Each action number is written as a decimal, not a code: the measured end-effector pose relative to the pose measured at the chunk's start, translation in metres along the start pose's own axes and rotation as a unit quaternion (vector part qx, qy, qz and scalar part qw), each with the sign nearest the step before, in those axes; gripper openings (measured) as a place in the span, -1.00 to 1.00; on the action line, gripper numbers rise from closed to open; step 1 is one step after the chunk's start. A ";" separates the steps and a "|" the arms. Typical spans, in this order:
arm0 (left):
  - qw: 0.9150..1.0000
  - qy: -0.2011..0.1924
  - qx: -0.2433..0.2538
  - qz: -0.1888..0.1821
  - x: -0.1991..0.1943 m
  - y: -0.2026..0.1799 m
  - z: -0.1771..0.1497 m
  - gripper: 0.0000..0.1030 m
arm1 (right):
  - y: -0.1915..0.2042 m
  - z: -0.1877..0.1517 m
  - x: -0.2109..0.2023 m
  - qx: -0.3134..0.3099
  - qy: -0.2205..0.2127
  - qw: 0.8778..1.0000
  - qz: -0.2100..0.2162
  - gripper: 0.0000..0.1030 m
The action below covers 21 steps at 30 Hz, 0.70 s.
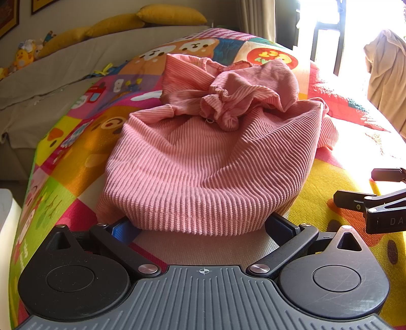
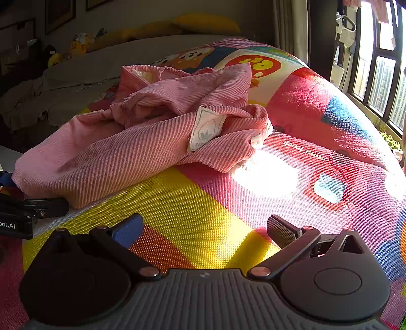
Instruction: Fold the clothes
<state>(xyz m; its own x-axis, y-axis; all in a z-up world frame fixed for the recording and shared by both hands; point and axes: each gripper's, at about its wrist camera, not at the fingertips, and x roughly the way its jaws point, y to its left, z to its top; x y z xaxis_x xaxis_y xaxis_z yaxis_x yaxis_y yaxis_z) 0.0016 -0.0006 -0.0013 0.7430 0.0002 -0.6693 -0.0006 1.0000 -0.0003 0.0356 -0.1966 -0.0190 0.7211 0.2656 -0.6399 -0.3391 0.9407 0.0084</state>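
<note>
A pink ribbed garment (image 1: 210,152) lies crumpled on a colourful cartoon-print mat (image 1: 63,142). My left gripper (image 1: 203,226) is open, its fingers wide apart at the garment's near hem, which lies between them. In the right wrist view the same garment (image 2: 142,142) lies ahead to the left, with a white label (image 2: 205,128) showing. My right gripper (image 2: 205,228) is open and empty over bare mat (image 2: 203,203), to the right of the garment. The right gripper shows at the left wrist view's right edge (image 1: 375,203).
A grey sofa (image 1: 76,66) with yellow cushions (image 1: 172,14) and plush toys stands behind the mat. A beige cloth (image 1: 385,76) hangs at the right by a bright window (image 2: 380,63). The left gripper's body (image 2: 22,210) shows at the left edge.
</note>
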 end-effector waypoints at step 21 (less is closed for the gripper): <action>1.000 0.000 0.000 0.001 -0.001 0.001 0.000 1.00 | -0.001 0.001 0.001 0.002 0.001 1.000 0.001 1.00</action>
<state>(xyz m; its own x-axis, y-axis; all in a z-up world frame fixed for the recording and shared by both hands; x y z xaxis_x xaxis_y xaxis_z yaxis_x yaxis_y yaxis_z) 0.0003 -0.0001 -0.0007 0.7430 0.0032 -0.6693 -0.0023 1.0000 0.0022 0.0374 -0.1974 -0.0191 0.7191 0.2674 -0.6414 -0.3389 0.9407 0.0122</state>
